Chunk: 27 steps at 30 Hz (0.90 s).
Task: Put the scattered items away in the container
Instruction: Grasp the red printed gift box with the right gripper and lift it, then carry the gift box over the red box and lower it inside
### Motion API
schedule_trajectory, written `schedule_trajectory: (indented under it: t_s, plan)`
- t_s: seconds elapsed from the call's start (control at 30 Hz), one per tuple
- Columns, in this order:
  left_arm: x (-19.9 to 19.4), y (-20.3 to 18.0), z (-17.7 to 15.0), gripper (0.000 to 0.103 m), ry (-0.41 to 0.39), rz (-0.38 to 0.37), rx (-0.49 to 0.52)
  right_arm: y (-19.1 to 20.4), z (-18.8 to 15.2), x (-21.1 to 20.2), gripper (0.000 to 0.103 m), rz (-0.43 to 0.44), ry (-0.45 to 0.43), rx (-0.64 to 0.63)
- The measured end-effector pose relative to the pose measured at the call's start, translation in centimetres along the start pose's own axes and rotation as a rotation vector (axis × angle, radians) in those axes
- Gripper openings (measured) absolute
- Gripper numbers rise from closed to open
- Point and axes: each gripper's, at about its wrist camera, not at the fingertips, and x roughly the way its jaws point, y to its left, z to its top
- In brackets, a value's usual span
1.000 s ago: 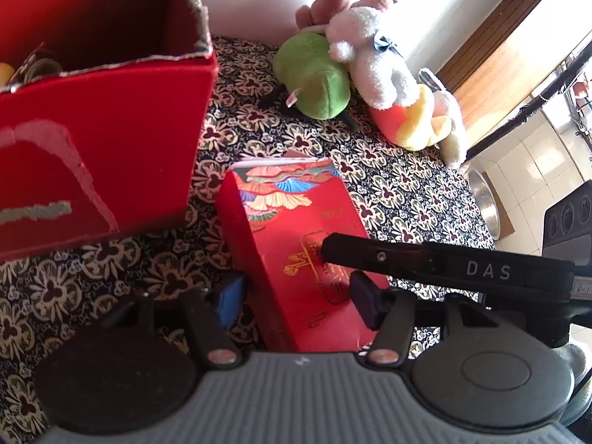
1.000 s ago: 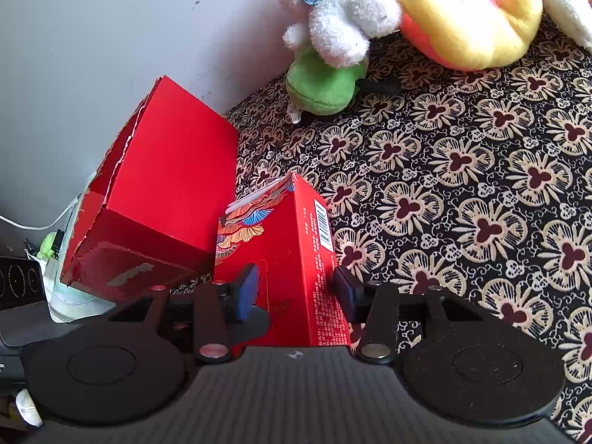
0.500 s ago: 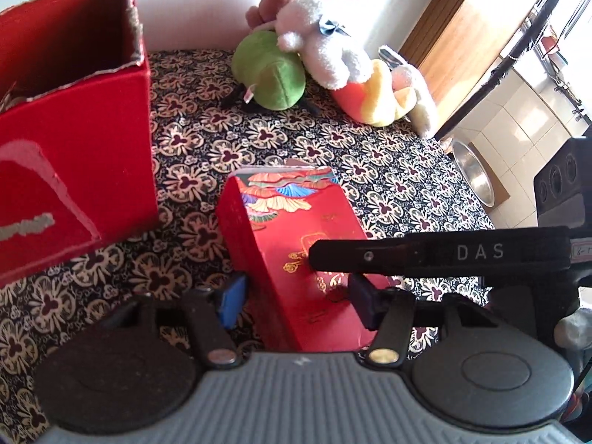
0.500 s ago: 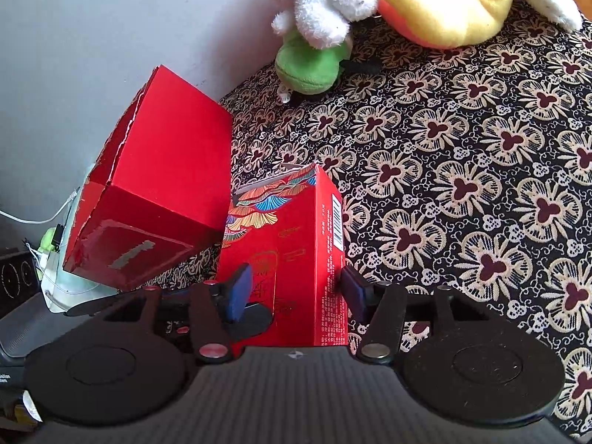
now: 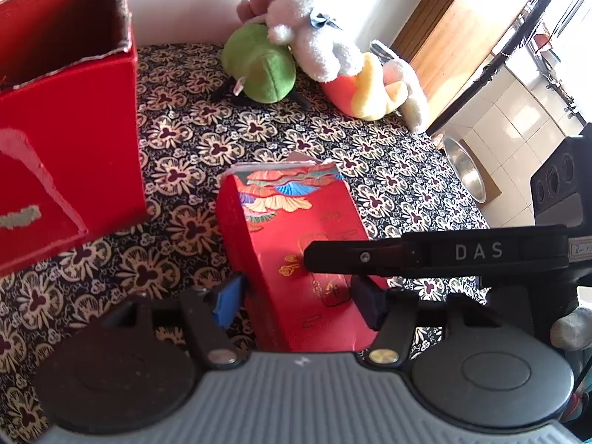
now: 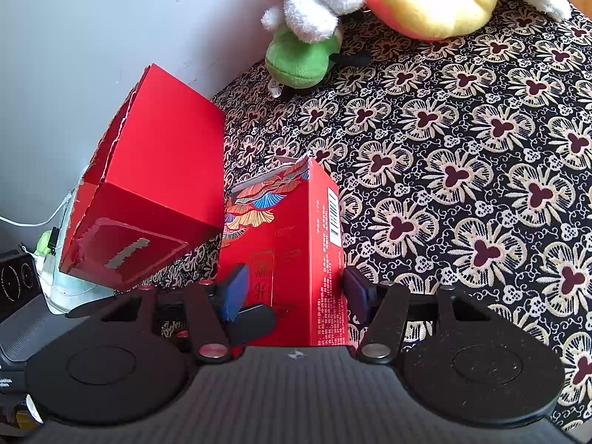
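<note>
Standing on your patterned cloth (image 6: 481, 148), the open red container (image 5: 74, 140) sits at left. Just right of it stands the carton (image 5: 296, 259). Your left gripper (image 5: 301, 301) and right gripper (image 6: 294, 292) both straddle the carton; whether the pads press it, you cannot tell. Plush toys (image 5: 296, 59) lie beyond.

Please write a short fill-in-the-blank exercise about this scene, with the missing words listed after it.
1. The small patterned box sits between the pads of ____ grippers.
2. The big red container is open at its ____.
3. The plush toys lie on the ____ tablecloth.

Missing words: both; top; flowered
</note>
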Motion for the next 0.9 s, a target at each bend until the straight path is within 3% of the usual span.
schedule_trajectory:
  t_s: [0.27,0.5,0.7,0.9]
  plan:
    - [-4.0,-1.6,1.5,0.060,-0.133,0.014,0.086,2.1,0.5,-3.6,0.056,0.049,-0.111,-0.019]
    - [-10.3,-1.1,4.8,0.060,-0.322,0.075,0.130,8.0,4.0,-6.0,0.055,0.139,-0.237,-0.141]
    - [-14.3,2.4,7.2,0.060,-0.422,0.179,0.089,14.0,5.4,-3.6,0.055,0.203,-0.261,-0.288]
    - [-15.2,7.5,8.6,0.060,-0.394,0.261,0.007,18.4,5.9,2.1,0.055,0.203,-0.169,-0.389]
